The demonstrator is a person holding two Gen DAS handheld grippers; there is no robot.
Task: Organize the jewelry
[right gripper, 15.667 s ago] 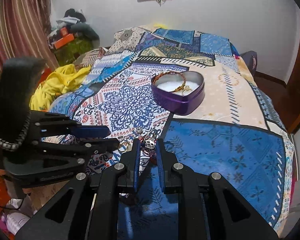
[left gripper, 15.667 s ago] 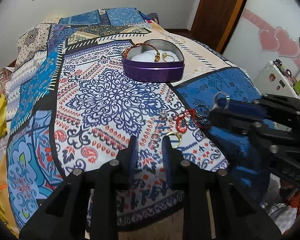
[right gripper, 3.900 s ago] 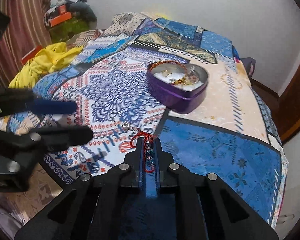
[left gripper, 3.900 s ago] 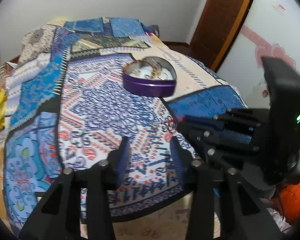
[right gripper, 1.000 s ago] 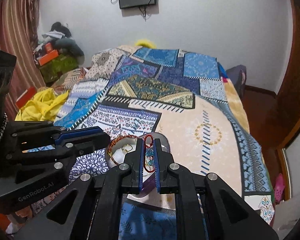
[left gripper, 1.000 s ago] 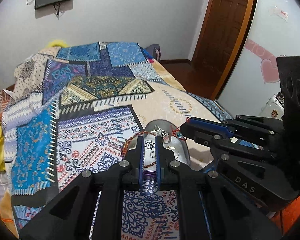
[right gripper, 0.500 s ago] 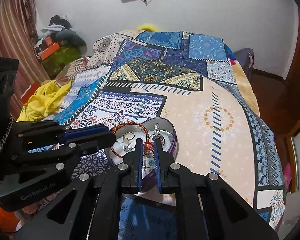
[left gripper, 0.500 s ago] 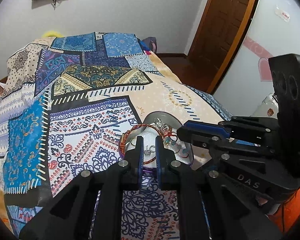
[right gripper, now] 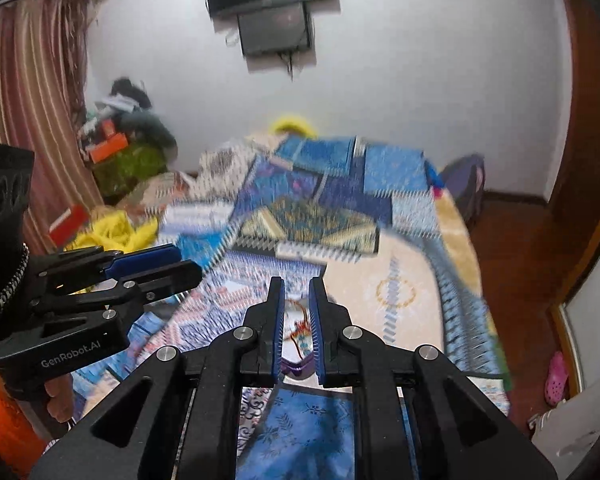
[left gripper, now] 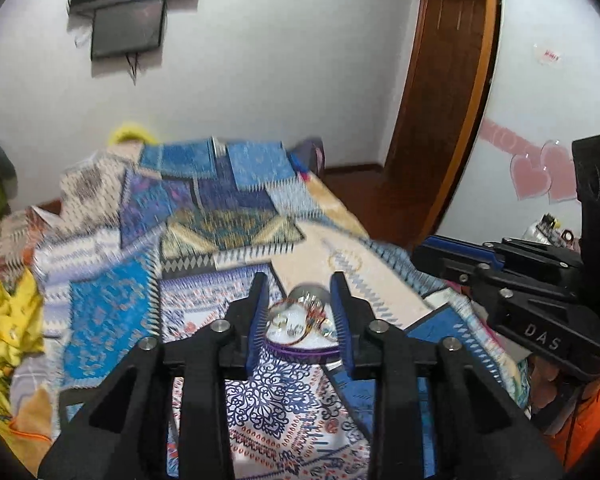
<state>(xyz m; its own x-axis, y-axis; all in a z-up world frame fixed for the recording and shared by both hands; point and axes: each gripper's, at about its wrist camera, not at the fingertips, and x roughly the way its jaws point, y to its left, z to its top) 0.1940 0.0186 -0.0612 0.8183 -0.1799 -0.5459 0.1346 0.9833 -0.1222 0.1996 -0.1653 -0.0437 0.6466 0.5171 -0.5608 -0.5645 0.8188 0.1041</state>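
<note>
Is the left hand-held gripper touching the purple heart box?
Cannot tell. In the left wrist view the open left hand-held gripper frames the purple heart box, blurred.

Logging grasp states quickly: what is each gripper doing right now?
Left gripper: open, holding nothing.
Right gripper: open, holding nothing.

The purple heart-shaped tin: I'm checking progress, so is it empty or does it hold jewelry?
It holds jewelry. The purple heart-shaped tin has no lid on, and a red beaded bracelet and ring lie inside.
</note>
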